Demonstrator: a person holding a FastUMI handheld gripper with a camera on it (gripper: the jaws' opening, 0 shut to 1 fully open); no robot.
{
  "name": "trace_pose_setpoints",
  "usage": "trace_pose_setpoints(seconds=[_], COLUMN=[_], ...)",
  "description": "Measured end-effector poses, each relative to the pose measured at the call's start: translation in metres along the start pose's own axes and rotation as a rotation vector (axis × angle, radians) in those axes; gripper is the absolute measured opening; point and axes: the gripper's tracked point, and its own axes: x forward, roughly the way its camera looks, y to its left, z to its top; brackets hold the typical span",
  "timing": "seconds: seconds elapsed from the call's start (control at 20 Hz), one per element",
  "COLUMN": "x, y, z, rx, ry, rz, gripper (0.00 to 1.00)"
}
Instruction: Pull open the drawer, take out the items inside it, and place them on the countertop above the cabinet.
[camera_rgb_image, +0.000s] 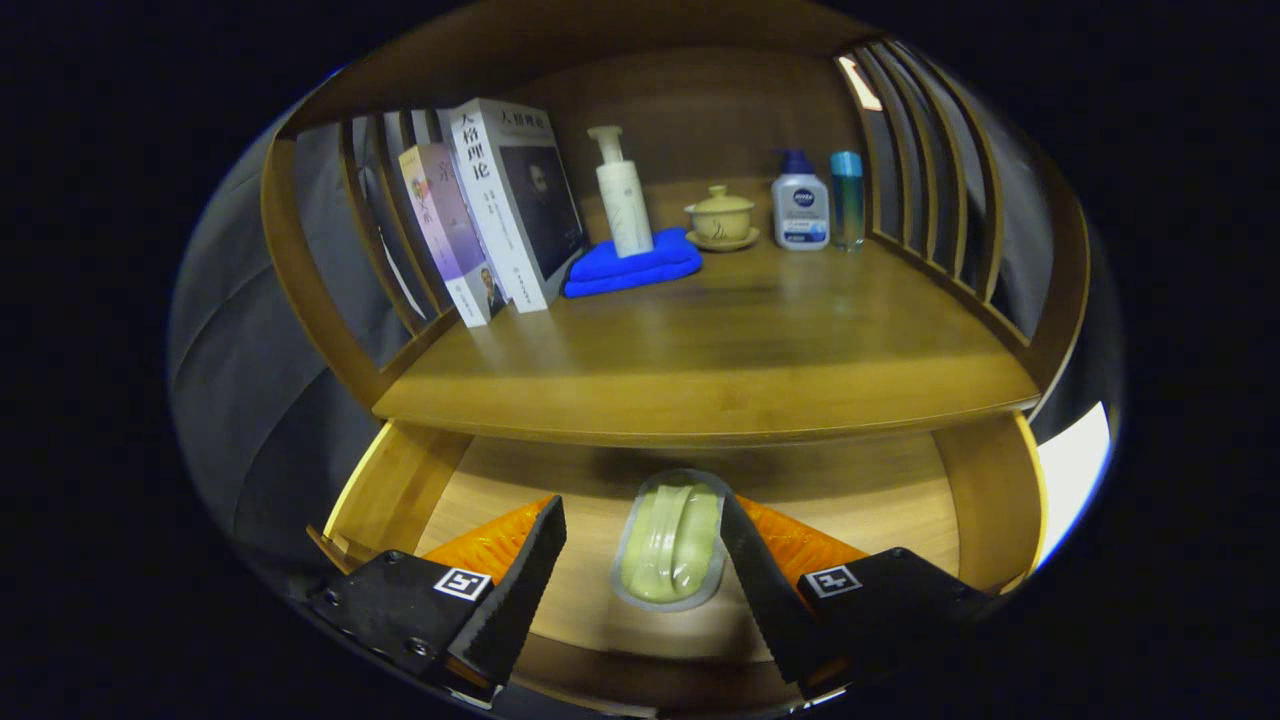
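countertop (760, 340), books (490, 210), cloth (632, 268) (blue), bottles (800, 210)

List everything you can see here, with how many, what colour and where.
Drawer: one, light wood, pulled open under the countertop.
Sealed packet: one, pale green, on the drawer floor between the fingers.
Countertop: one, brown wood, above the drawer.
Books: two, white and lilac, leaning at the countertop's left.
Cloth: one, blue, folded beside the books.
Pump bottle: one, white, on the cloth.
Lidded cup: one, yellowish, at the back.
Bottles: two, white-blue and teal, back right.
Gripper: one, jaws open around the packet.
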Motion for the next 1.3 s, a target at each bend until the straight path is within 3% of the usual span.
trace_pose_setpoints(seconds=[0.2,0.35,0.45,0.75,0.8,0.9,1.3], x=[0.021,0.032,0.036,0.043,0.047,0.041,0.012], y=[-0.004,0.002,-0.005,-0.013,-0.014,-0.014,-0.012], z=[-0.014,-0.020,-0.024,-0.033,-0.033,-0.034,-0.040], rx=[-0.013,0.026,-0.001,-0.015,-0.016,-0.019,-0.006], ry=[0.080,0.132,0.165,0.180,0.173,0.164,0.133], rz=[-0.036,-0.016,-0.045,-0.088,-0.084,-0.075,-0.037], gripper=[0.98,0.98,0.92,0.30,0.30,0.18,0.18])
